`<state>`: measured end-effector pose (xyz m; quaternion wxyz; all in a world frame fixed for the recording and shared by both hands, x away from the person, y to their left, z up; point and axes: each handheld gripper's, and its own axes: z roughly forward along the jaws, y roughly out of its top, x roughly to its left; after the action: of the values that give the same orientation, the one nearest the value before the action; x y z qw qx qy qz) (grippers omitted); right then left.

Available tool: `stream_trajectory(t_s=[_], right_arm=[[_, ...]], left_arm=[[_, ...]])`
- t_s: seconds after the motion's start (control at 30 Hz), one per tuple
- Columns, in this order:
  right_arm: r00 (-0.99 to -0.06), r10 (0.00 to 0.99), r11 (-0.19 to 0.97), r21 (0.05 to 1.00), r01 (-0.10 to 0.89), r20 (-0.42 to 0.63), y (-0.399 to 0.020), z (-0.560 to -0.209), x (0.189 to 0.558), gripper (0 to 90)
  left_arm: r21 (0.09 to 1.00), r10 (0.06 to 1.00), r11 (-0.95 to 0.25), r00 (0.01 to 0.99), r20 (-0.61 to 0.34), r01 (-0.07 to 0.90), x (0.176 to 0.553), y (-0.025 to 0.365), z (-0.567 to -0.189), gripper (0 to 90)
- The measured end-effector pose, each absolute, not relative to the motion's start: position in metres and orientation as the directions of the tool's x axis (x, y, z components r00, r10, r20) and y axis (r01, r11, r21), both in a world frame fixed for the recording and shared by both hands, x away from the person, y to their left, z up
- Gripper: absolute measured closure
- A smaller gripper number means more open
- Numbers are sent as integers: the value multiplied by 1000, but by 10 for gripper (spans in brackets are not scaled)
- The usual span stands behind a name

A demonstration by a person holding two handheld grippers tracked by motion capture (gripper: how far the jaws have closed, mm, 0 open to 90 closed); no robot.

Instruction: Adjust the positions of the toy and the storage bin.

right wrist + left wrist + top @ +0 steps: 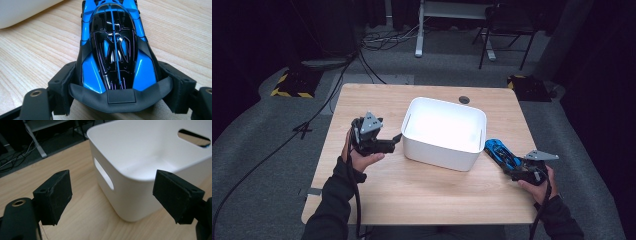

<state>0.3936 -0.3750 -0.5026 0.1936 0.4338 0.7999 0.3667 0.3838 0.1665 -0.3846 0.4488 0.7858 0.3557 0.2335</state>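
A blue and black toy car lies on the wooden table, just right of a white plastic bin. My right gripper is shut on the car's rear end; in the right gripper view both pads press on the sides of the toy car. My left gripper hovers just left of the bin, its jaws wide apart with nothing between them. In the left gripper view the left gripper faces the near corner of the bin, which shows nothing inside.
The bin has slot handles in its walls. A round cable hole sits near the table's far edge. Cables trail from both grippers off the near edge. On the floor beyond stand a chair and a desk frame.
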Motion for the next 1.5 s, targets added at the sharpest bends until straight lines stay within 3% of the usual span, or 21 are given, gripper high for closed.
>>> stream_trajectory(t_s=[0.4,0.73,1.0,1.5], right_arm=[[-562,827,348,768,538,18,-377,-501,392,244],[-584,811,321,804,500,39,-382,-494,388,245],[-578,814,269,849,455,51,-380,-474,383,245],[-591,807,263,892,367,5,-365,-439,388,245]], left_arm=[[726,692,-553,711,127,408,335,177,-461,175],[647,712,-570,697,81,507,324,187,-495,181],[679,715,-500,699,-28,538,331,192,-502,152],[677,700,-516,714,-20,525,334,193,-502,137]])
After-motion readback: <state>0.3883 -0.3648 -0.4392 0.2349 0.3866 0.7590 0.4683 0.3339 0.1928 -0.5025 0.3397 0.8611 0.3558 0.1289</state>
